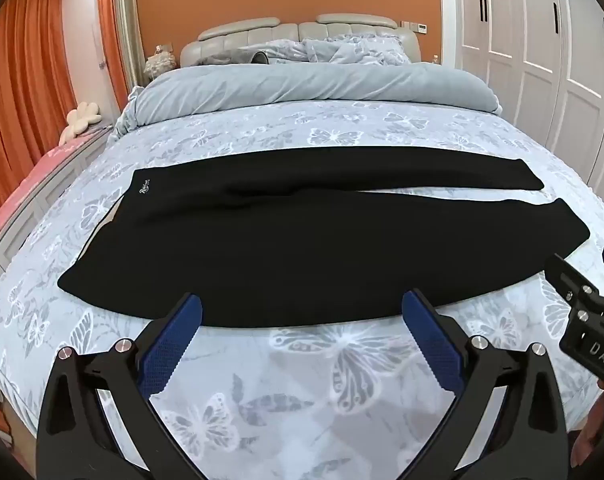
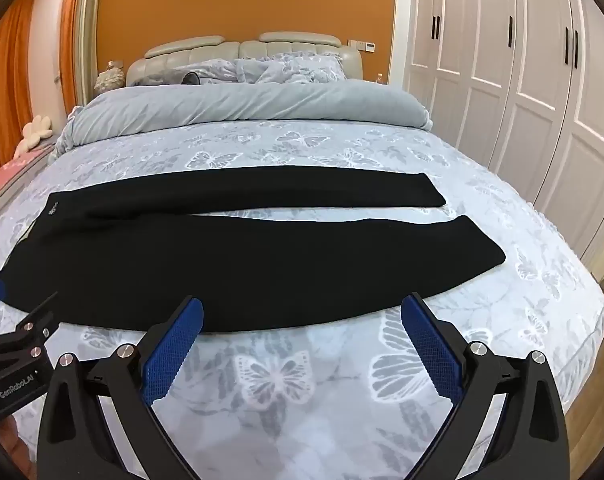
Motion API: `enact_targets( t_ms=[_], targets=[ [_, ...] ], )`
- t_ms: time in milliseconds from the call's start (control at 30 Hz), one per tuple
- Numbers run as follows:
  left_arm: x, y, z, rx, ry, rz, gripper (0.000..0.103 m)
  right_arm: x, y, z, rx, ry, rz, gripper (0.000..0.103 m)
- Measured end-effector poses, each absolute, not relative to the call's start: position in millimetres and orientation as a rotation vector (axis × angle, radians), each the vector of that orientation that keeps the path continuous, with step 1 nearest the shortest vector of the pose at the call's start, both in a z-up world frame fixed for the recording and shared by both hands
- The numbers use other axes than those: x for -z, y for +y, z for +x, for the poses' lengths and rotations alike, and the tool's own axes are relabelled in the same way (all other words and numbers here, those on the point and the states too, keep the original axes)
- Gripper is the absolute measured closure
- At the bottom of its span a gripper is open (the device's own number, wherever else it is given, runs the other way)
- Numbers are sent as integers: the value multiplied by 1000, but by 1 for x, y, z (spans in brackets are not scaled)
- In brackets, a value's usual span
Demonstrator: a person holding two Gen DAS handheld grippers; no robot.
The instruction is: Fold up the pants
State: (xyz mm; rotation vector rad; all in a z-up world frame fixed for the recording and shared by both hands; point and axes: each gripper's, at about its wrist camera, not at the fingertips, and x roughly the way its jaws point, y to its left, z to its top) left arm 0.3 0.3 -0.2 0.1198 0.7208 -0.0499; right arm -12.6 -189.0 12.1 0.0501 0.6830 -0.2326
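Note:
Black pants point(image 1: 286, 232) lie flat across the bed, waistband with a small white logo point(image 1: 145, 189) at the left, both legs running to the right with a narrow gap between them. In the right wrist view the same pants point(image 2: 222, 256) span the bedspread. My left gripper point(image 1: 302, 306) hovers open just before the near edge of the pants, nothing between its blue pads. My right gripper point(image 2: 302, 308) is open too, at the near leg's front edge. Each gripper shows at the other view's side: the right gripper point(image 1: 581, 280), the left gripper point(image 2: 6, 304).
The bed point(image 1: 341, 380) has a pale blue butterfly-print cover. A rolled grey duvet point(image 1: 302, 84) and pillows lie at the head. White wardrobe doors point(image 2: 521, 80) stand on the right, orange curtains point(image 1: 18, 80) and a low pink-topped bench point(image 1: 30, 176) on the left.

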Motion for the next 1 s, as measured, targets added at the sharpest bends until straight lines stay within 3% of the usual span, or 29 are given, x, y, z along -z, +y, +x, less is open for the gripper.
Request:
enact_targets(
  t_ms=[1000],
  targets=[
    [2,12,2,30,706,91,5,-6,-176,-3,208,702,36,6]
  ],
)
